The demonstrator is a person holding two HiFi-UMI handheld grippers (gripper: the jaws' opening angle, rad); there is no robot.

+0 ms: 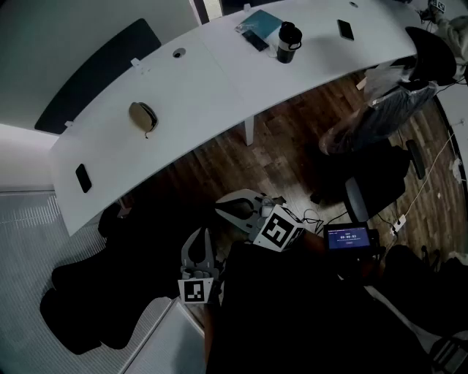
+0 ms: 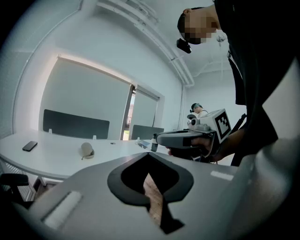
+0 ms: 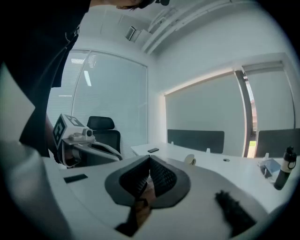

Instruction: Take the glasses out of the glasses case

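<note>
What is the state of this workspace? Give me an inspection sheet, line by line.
Surface: long white curved table.
Job's things: beige glasses case lies on the table, looks shut; glasses not seen.
Clutter: black phone near the left end; dark bottle, blue notebook and second phone toward the right end.
Grippers: left claw and right claw both shut, empty, over the floor short of the table.
Cables: white cable on the floor at right.
Surroundings: wood floor, black office chair, small lit screen.
</note>
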